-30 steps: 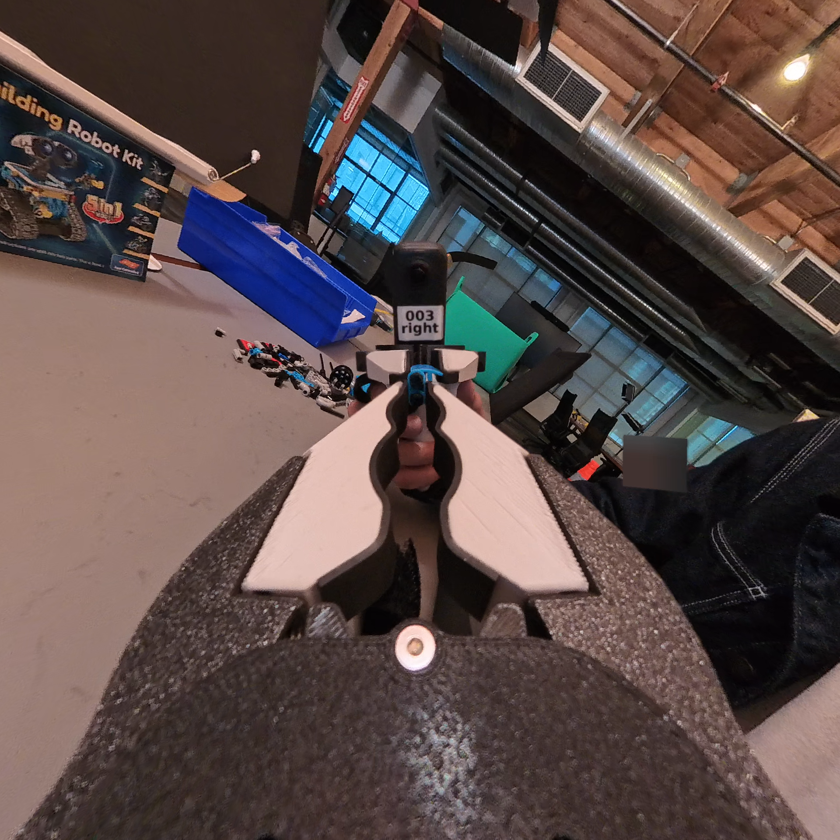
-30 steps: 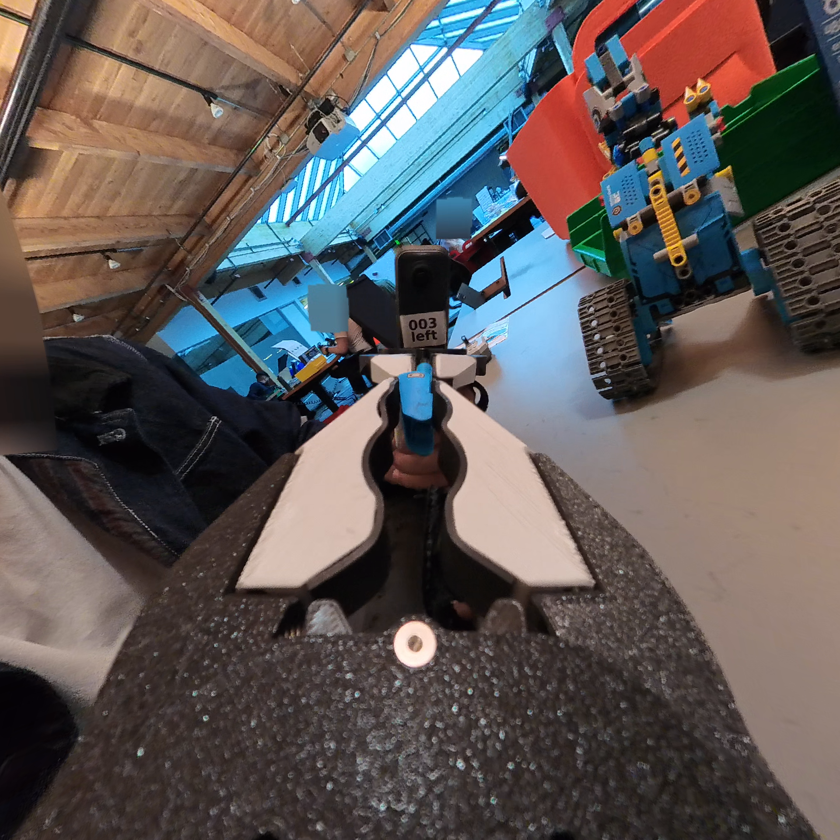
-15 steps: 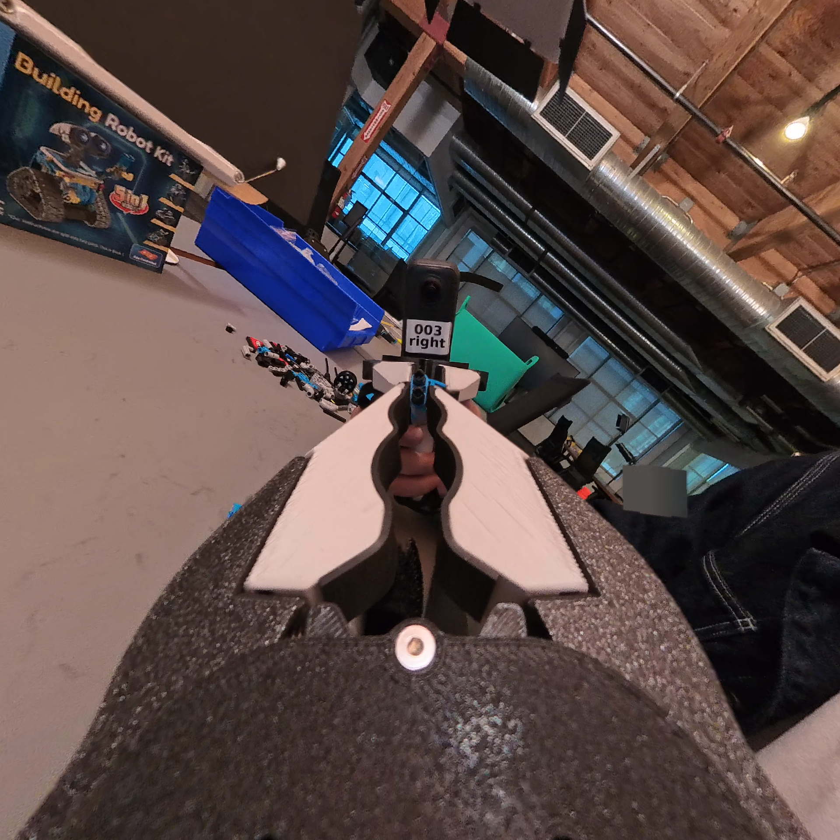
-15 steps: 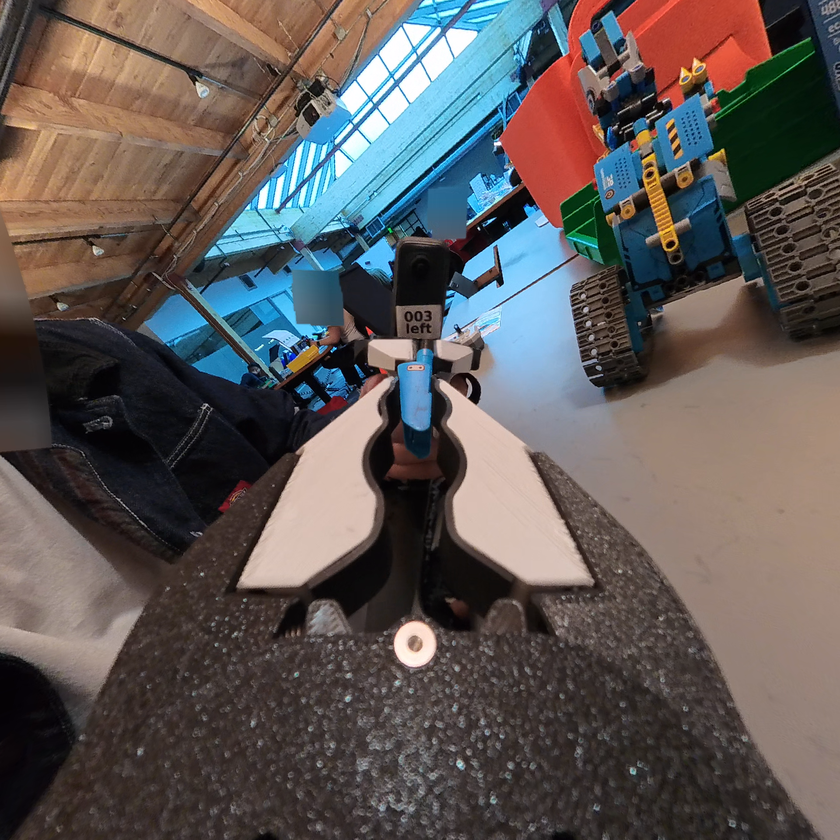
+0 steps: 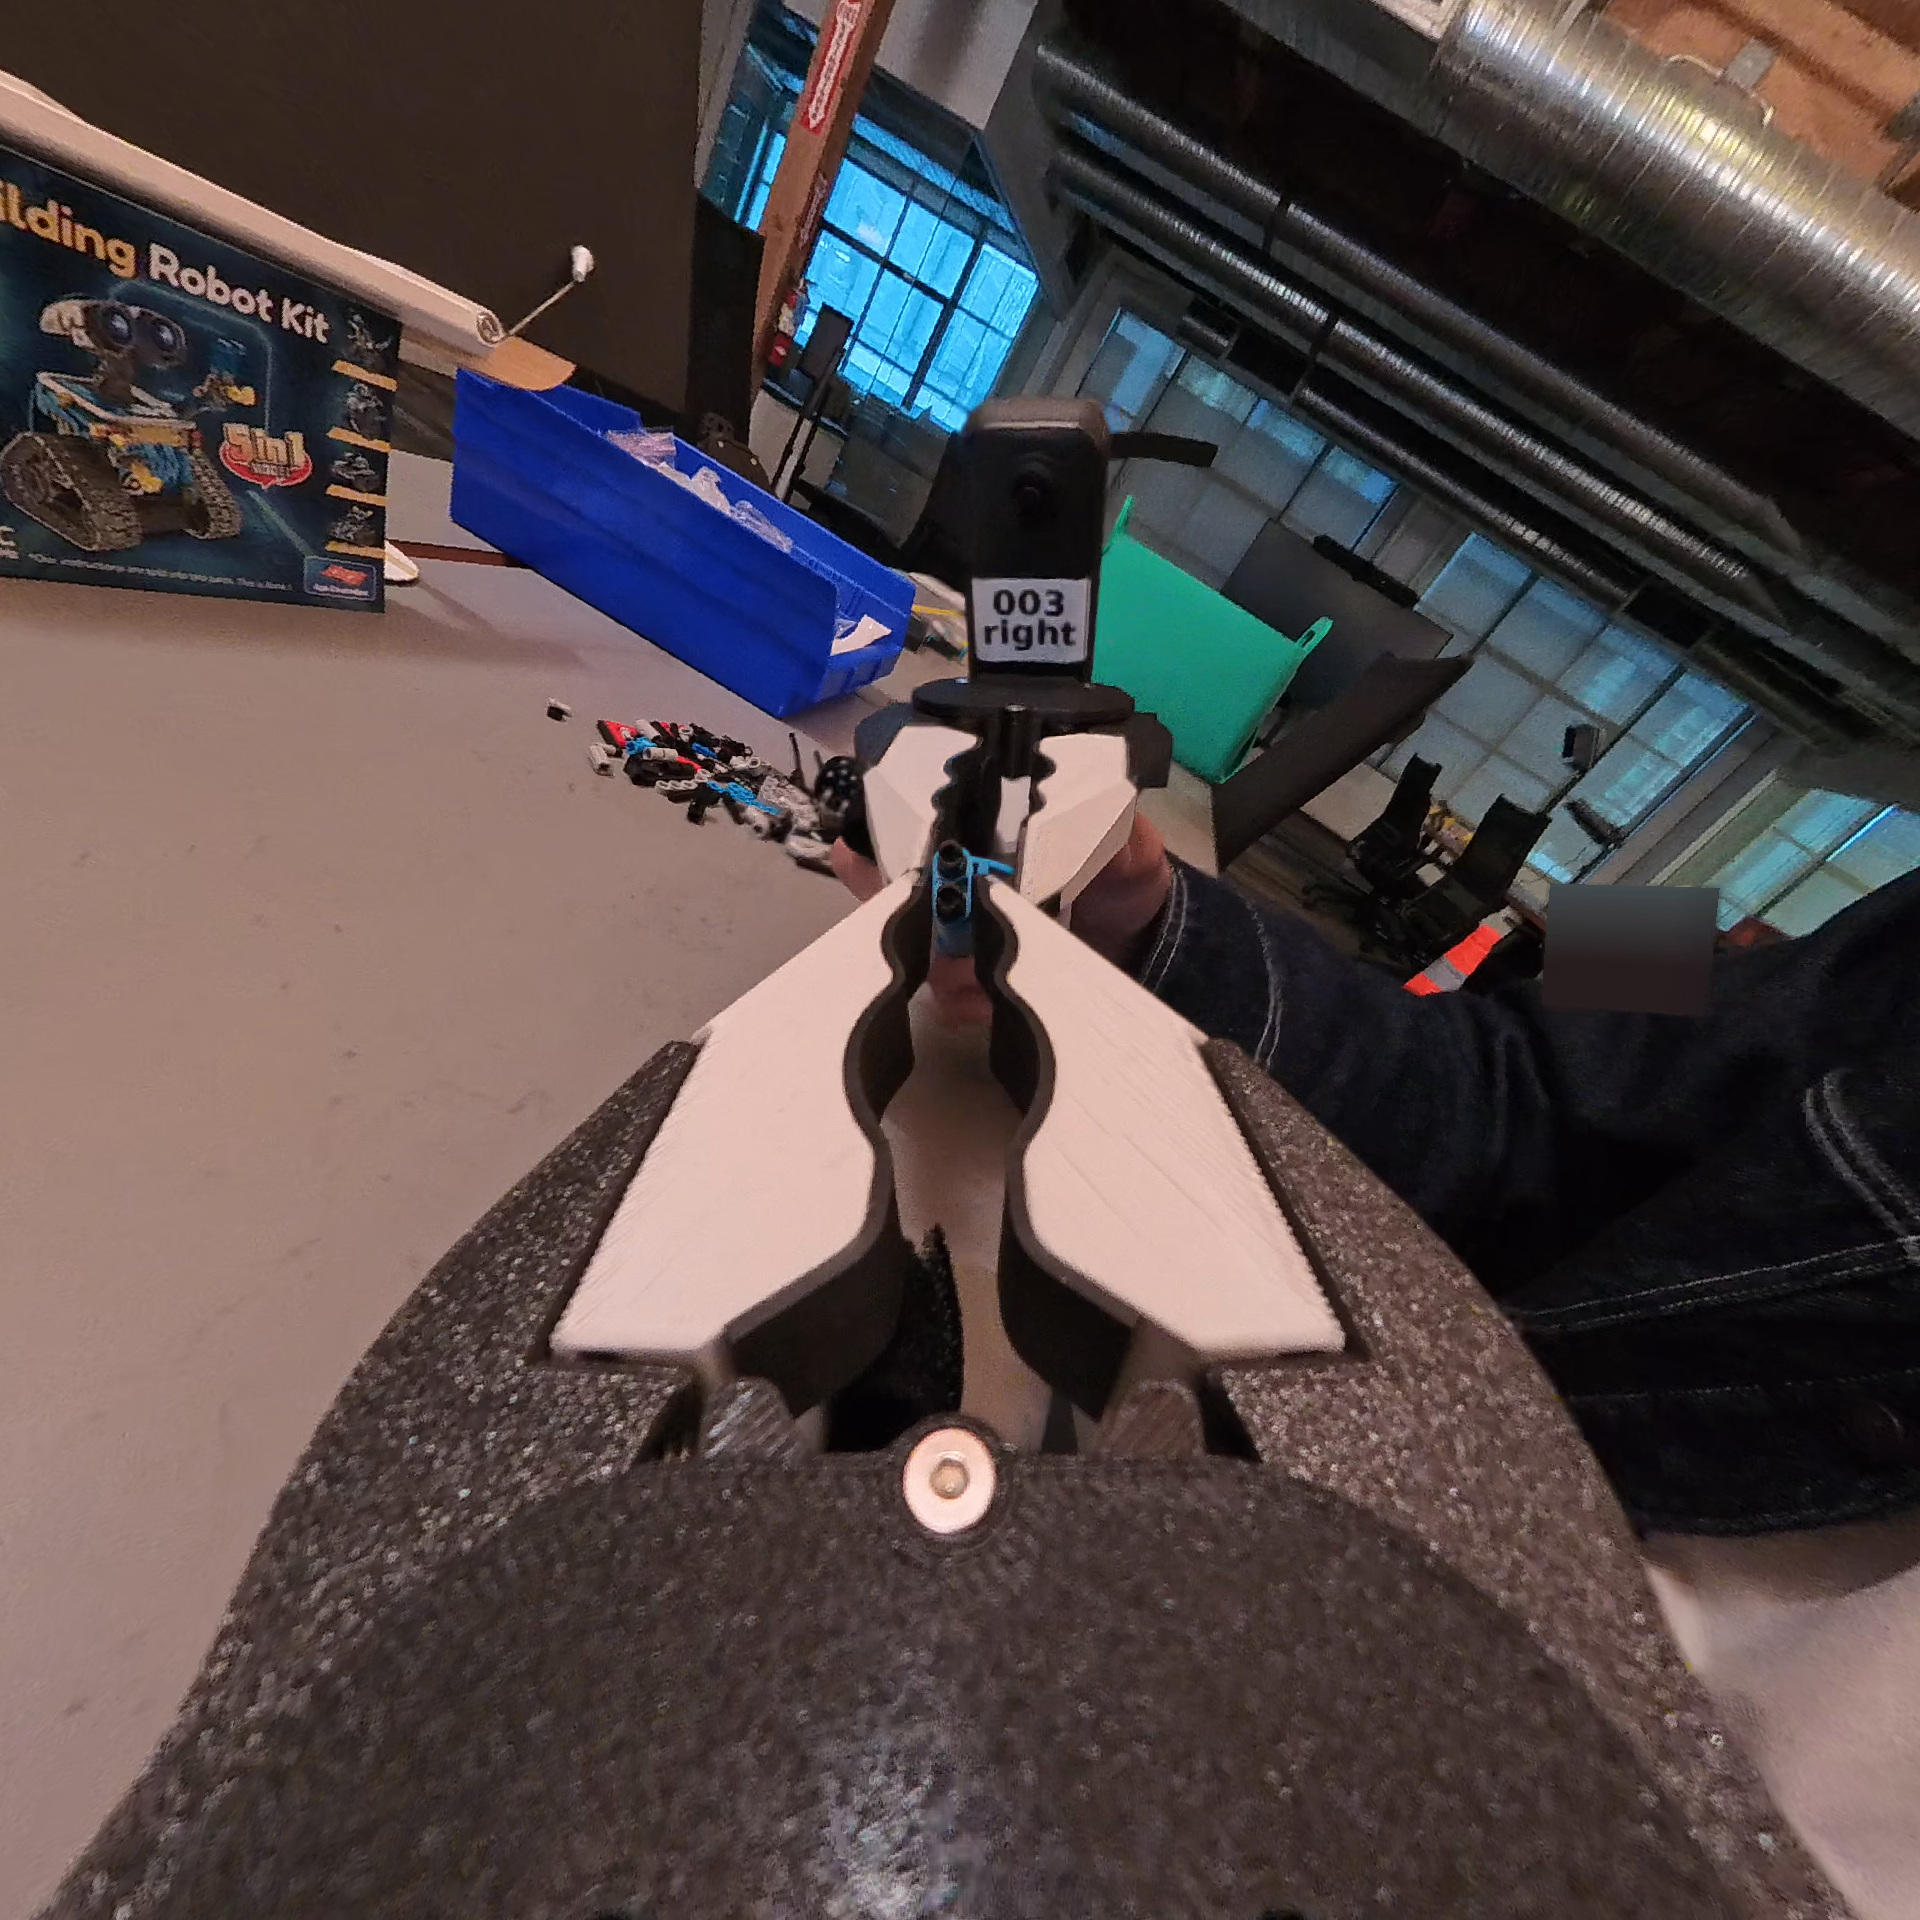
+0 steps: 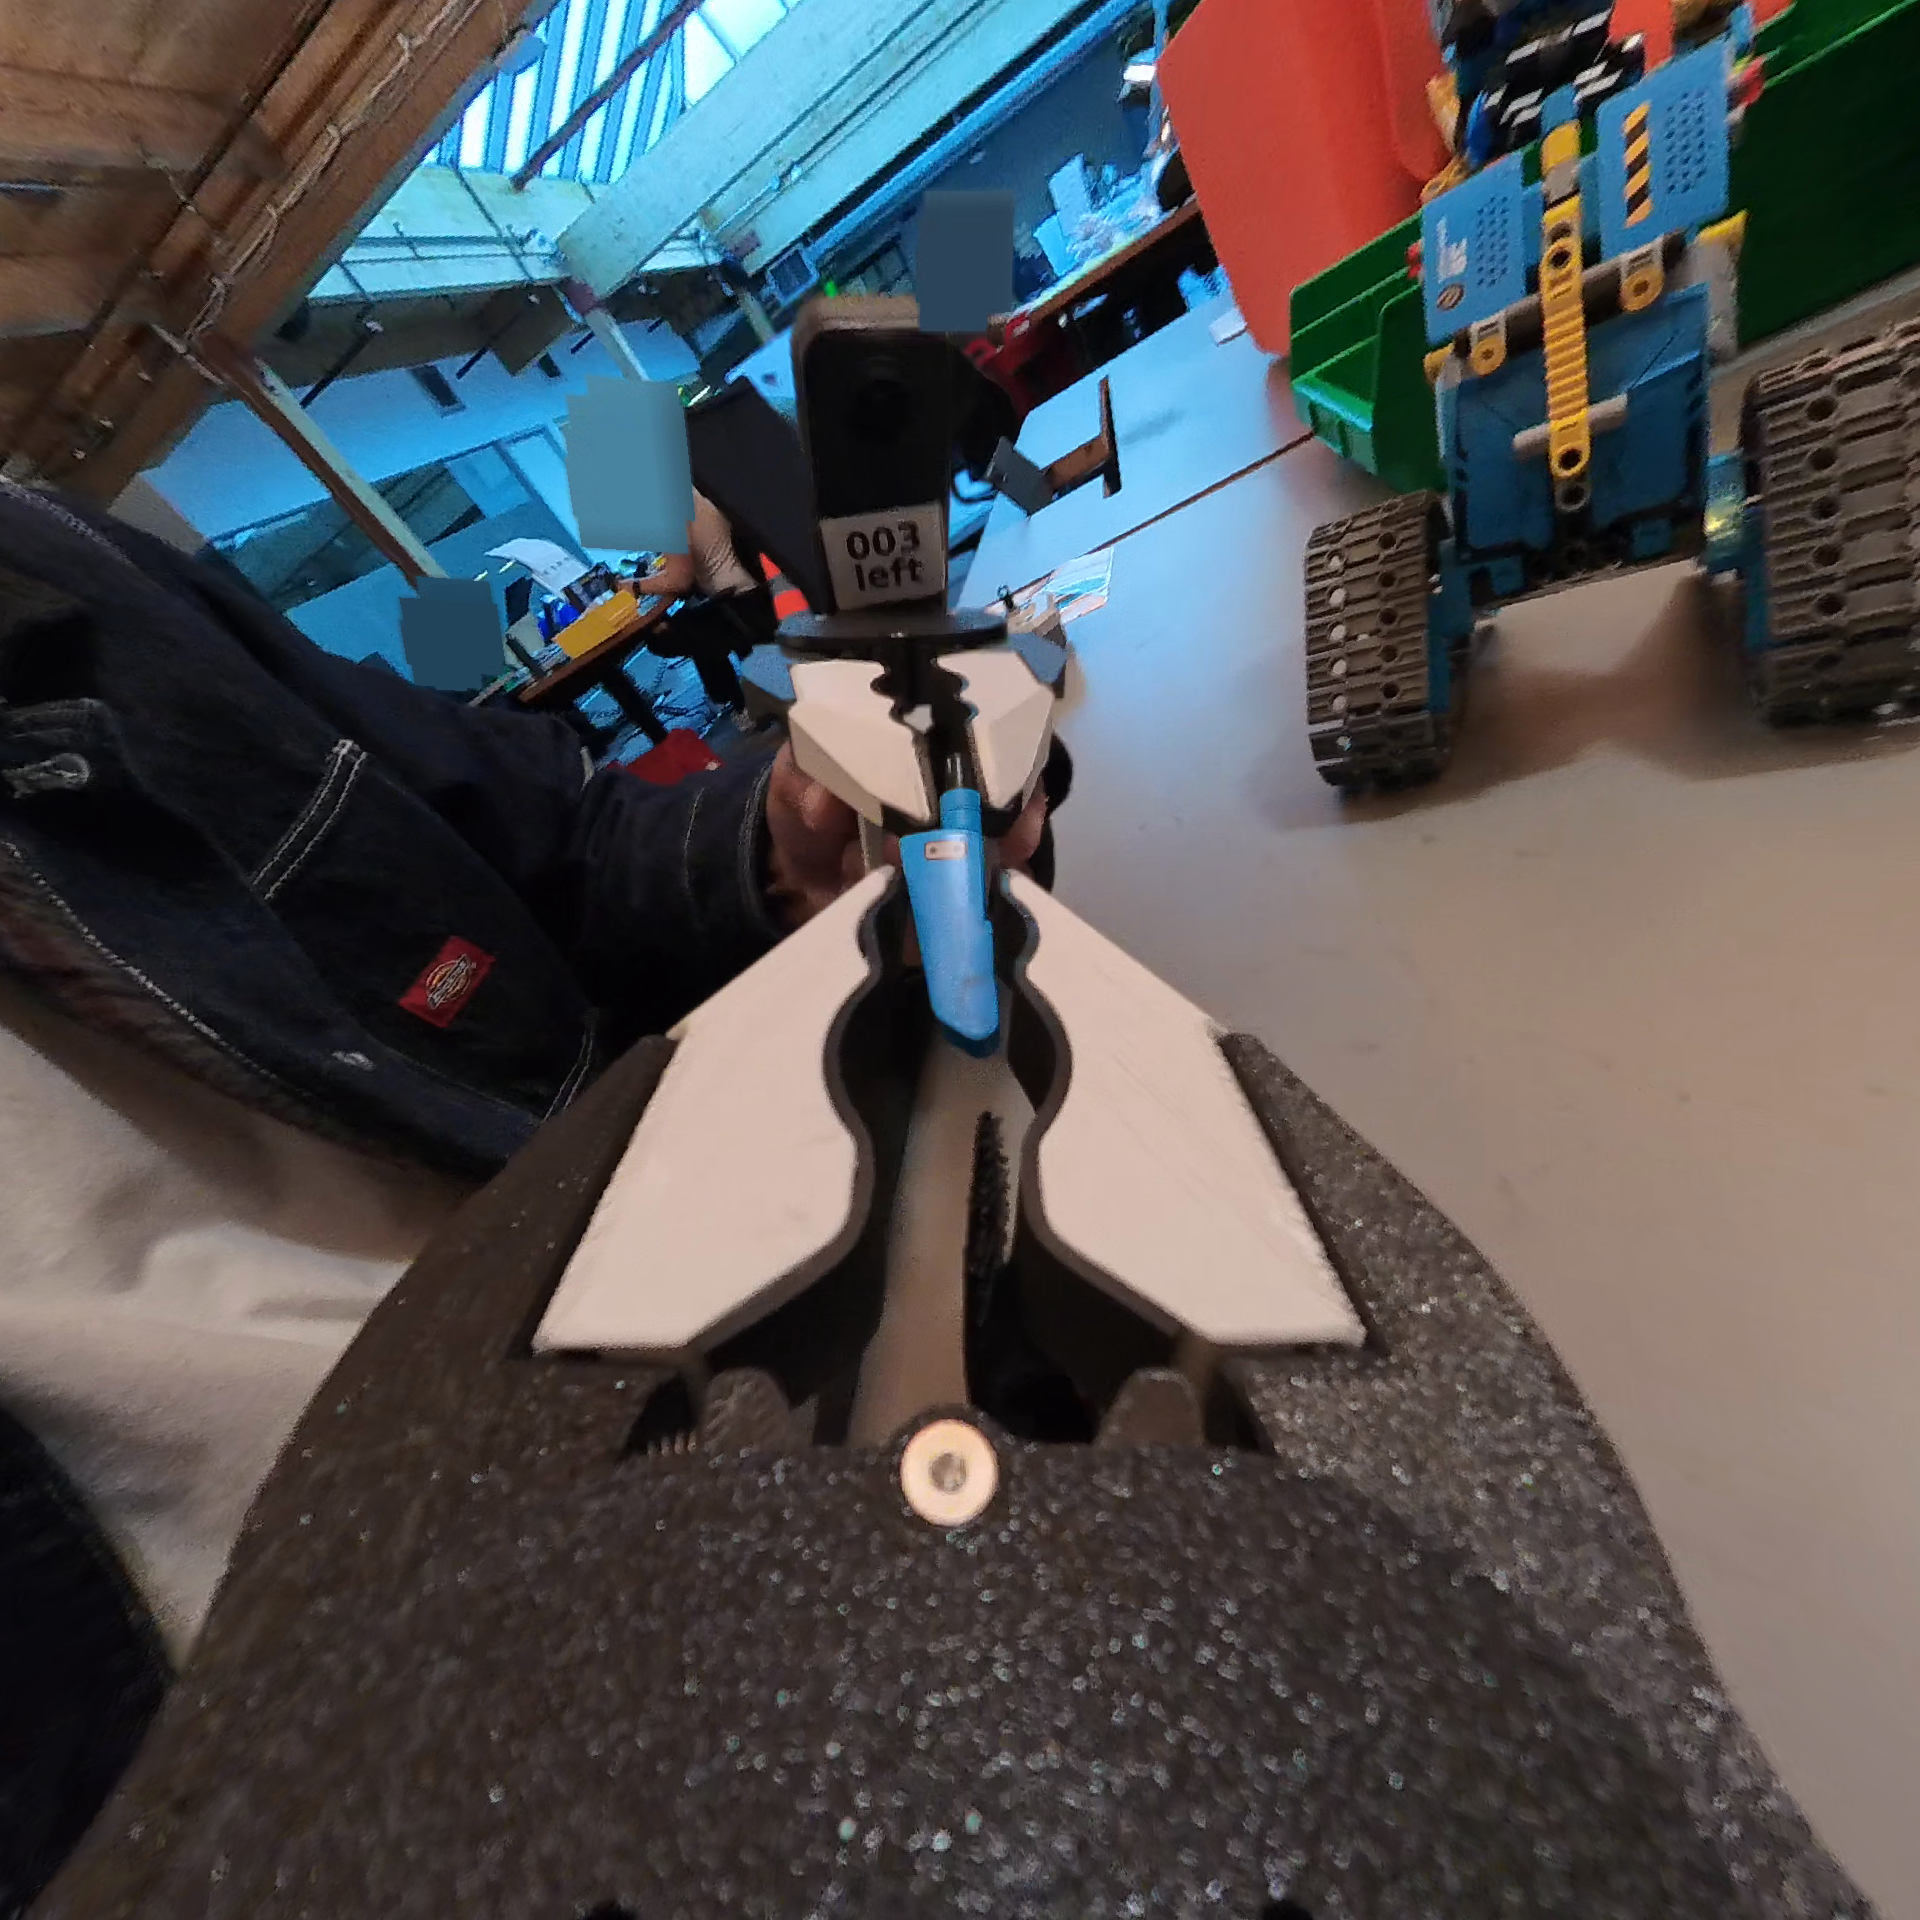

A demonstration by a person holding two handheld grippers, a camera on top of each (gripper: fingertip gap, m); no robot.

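Note:
My left gripper (image 5: 951,899) is shut on a small black and blue building piece (image 5: 950,906), held above the grey table (image 5: 260,1039). My right gripper (image 6: 945,883) is shut on a long blue building piece (image 6: 951,945) that points forward. The two grippers face each other tip to tip. In the right wrist view the left gripper (image 6: 928,774) holds a thin black pin (image 6: 951,771) whose blue end meets the long blue piece. In the left wrist view the right gripper (image 5: 997,821) is just beyond my fingertips. A hand holds each gripper.
A blue bin (image 5: 665,561), a robot kit box (image 5: 187,416) and a pile of loose parts (image 5: 707,779) lie at the left rear. A built tracked toy robot (image 6: 1579,468) stands before orange (image 6: 1299,156) and green bins (image 6: 1818,208). A denim sleeve (image 5: 1558,1143) is close by. The built tracked toy robot (image 6: 1579,468) is about equally far from each gripper, around 20 centimeters.
Both grippers stay shut on their pieces, tip to tip. Each now sees the other tilted higher and a little closer. In the right view the toy robot has slid towards the right edge.

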